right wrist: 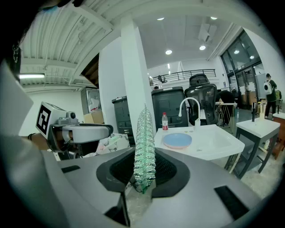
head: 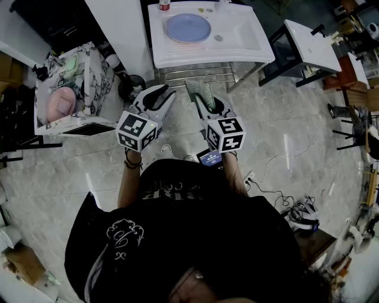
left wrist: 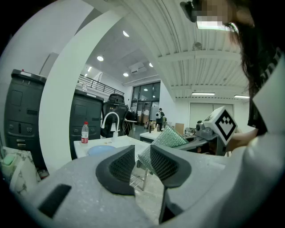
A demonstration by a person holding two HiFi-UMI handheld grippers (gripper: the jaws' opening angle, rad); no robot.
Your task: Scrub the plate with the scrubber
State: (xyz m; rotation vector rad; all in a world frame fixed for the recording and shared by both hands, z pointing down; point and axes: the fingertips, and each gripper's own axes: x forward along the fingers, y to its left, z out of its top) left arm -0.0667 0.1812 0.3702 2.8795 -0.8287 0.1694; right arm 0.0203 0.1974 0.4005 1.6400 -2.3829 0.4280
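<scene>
Editor: Scrubber, where is it?
Photographer: Upright in the right gripper, whose jaws are closed onto its lower edge.
Editor: And the left gripper?
Photographer: Jaws a narrow gap apart, nothing between them. It is just beside the right one, both above the floor.
Editor: The plate?
Photographer: Blue, lying flat on the white sink desk ahead of both grippers and well apart from them, near a bottle and tap.
</scene>
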